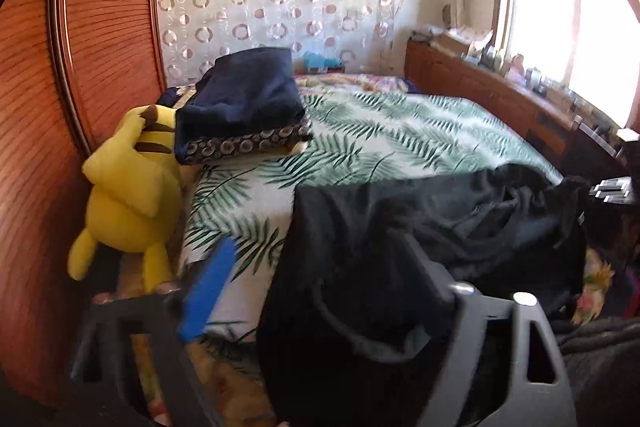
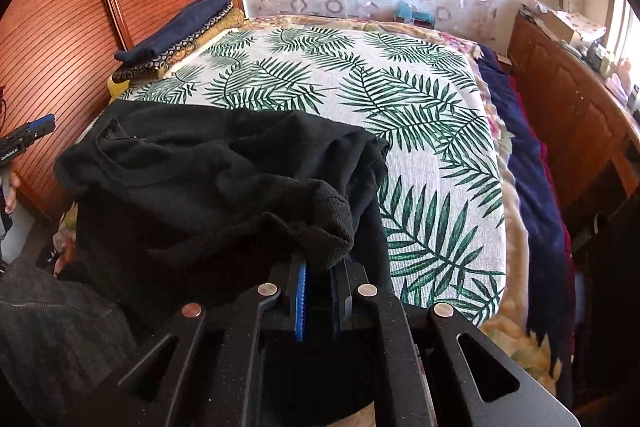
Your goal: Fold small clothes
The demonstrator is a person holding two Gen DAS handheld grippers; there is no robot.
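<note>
Matt black knit garment (image 2: pixel 224 167) on a woven leaf-print cloth (image 2: pixel 420 115); glossy ribbed wooden headboard (image 1: pixel 100 27).

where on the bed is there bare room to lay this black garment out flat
Free: the palm-leaf sheet between the black garment and the far wall, right to the blue blanket. Crowded: the far-left corner with folded navy clothes and yellow plush toy.

The leaf-print bed (image 2: pixel 420 115) lies open across its middle and far edge, while a crumpled black garment (image 2: pixel 224 179) covers the near edge, folded dark clothes (image 1: pixel 240 107) fill the far left corner, and a yellow plush toy (image 1: pixel 128 187) crowds the left edge.
</note>
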